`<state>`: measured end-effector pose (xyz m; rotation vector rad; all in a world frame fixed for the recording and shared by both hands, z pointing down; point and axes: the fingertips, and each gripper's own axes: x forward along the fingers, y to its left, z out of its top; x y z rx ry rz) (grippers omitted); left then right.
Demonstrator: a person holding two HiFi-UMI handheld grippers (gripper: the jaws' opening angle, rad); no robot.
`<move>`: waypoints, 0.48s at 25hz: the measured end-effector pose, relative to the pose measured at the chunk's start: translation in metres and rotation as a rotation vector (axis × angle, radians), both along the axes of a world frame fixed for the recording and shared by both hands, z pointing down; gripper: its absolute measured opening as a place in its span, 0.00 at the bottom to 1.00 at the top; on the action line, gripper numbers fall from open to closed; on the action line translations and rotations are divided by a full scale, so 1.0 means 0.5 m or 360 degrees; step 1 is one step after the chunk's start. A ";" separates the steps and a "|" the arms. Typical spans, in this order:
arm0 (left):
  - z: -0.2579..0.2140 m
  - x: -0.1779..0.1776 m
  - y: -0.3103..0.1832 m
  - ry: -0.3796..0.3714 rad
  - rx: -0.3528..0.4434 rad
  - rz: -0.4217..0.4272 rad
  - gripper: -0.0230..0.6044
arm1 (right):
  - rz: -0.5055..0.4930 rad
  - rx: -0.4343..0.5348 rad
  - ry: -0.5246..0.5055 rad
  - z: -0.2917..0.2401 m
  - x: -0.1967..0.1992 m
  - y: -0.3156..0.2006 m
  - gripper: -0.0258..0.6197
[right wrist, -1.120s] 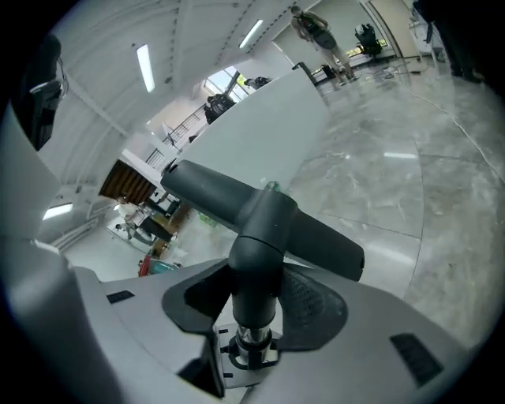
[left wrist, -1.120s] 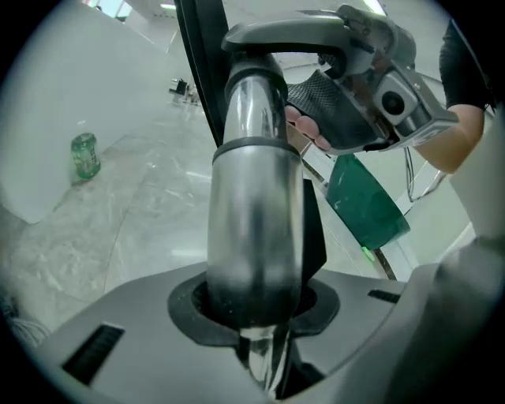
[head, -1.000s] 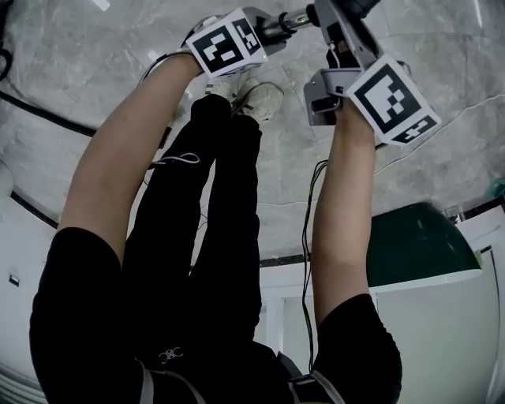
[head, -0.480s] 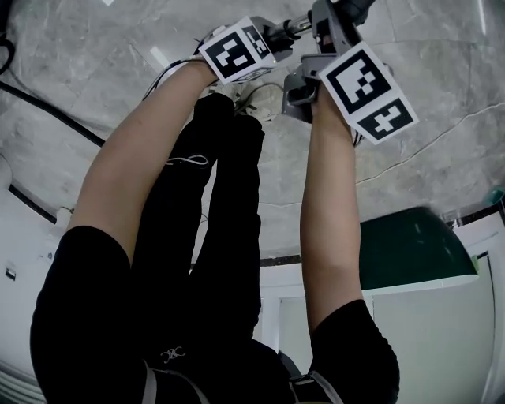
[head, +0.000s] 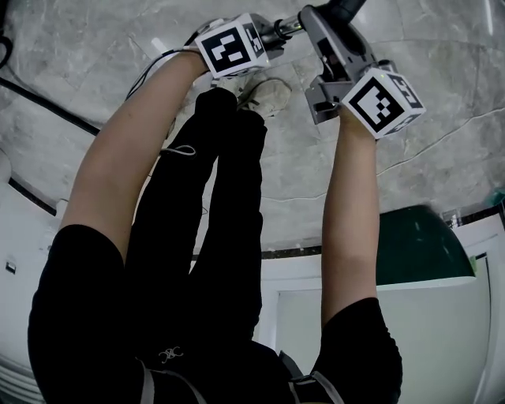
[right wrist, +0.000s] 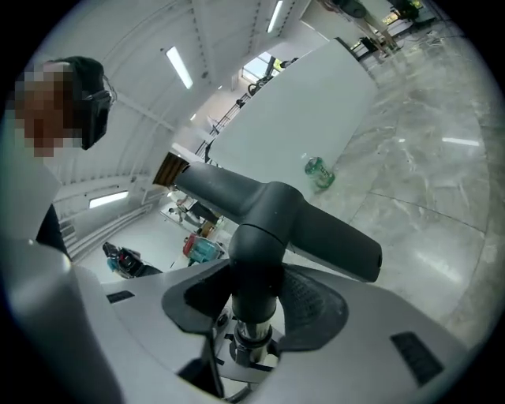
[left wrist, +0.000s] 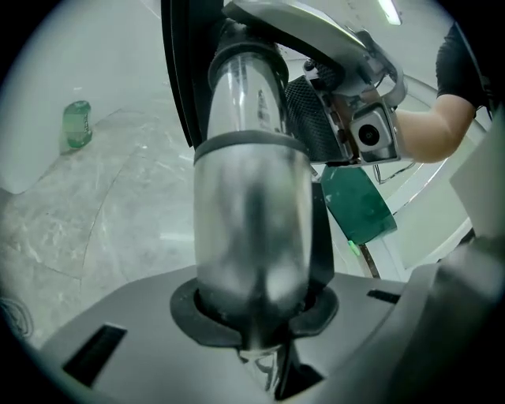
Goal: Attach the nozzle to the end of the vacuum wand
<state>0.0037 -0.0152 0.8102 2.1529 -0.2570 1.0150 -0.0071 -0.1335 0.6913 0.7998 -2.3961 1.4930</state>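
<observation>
The silver vacuum wand (left wrist: pixel 251 197) runs straight up the left gripper view. My left gripper (left wrist: pixel 260 316) has its dark pads round the tube and its jaws are closing on it. In the head view that gripper (head: pixel 264 38) is at the top centre, and the wand (head: pixel 286 26) pokes out to the right of it. The dark grey T-shaped nozzle (right wrist: pixel 272 209) stands in the right gripper view. My right gripper (right wrist: pixel 252 312) is shut on the nozzle's neck. A silver wand end (right wrist: pixel 251 341) shows just below that neck. The nozzle (head: pixel 341 9) is cut off by the head view's top edge.
Grey marble floor (head: pixel 442 71) lies below. A green bottle (left wrist: pixel 76 124) stands on it by a white wall. A green-topped white cabinet (head: pixel 418 245) is at lower right. Black cables (head: pixel 47 110) cross the floor at left. The person's legs and shoe (head: pixel 264 95) are under the grippers.
The two grippers drew together half a second ago. The right one has since swung back to the right and rolled. The left one still has the wand.
</observation>
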 end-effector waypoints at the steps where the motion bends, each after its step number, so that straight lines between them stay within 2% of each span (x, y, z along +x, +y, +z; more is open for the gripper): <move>1: 0.004 0.003 -0.004 0.0008 -0.0005 -0.0007 0.21 | 0.0045 -0.0020 0.0036 0.006 0.005 -0.005 0.33; 3: 0.011 0.012 -0.015 0.0014 -0.0006 -0.0050 0.21 | 0.0177 -0.0076 0.0123 0.021 0.021 -0.014 0.33; 5: 0.026 0.020 -0.022 -0.0032 0.0012 -0.0119 0.21 | 0.0340 -0.0142 0.0176 0.043 0.046 -0.019 0.33; 8: 0.070 0.008 -0.019 -0.0226 0.0046 -0.0237 0.28 | 0.0425 -0.0262 0.0267 0.098 0.072 -0.012 0.33; 9: 0.085 -0.006 -0.015 -0.0308 0.0047 -0.0280 0.37 | 0.0414 -0.0306 0.0303 0.119 0.076 -0.008 0.33; 10: 0.096 -0.022 -0.011 -0.0384 0.0048 -0.0320 0.42 | 0.0405 -0.0342 0.0333 0.139 0.079 -0.006 0.33; 12: 0.109 -0.052 -0.008 -0.0488 0.0063 -0.0386 0.43 | 0.0425 -0.0410 0.0377 0.187 0.090 -0.009 0.33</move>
